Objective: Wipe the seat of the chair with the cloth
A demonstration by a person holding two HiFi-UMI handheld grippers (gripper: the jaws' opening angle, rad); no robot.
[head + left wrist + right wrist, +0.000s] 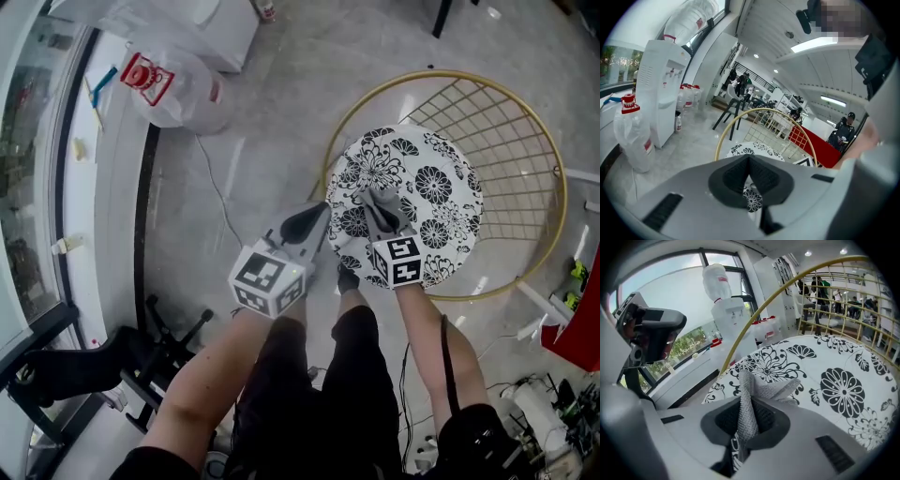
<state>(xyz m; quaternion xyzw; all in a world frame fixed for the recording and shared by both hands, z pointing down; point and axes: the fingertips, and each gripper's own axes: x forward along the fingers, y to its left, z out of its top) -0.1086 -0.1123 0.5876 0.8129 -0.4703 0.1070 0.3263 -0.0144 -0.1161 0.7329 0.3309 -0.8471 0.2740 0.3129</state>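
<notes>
The chair's round seat [436,192] is white with black flowers and sits inside a gold wire frame [530,122]. My right gripper [378,214] rests over the seat's near left part, shut on a grey mesh cloth [375,198]. In the right gripper view the cloth [754,390] stands up from between the jaws [746,404], its loose end lying on the seat [839,380]. My left gripper [307,225] hovers just off the seat's left edge. Its jaws [748,161] are shut with nothing between them, and the seat [750,150] shows beyond.
A large water jug [178,84] lies on the floor at the upper left, with a cable [220,192] trailing from it. A black stand base [159,337] is near my left leg. A water dispenser [661,93] and people stand farther off. A red panel [586,328] is at right.
</notes>
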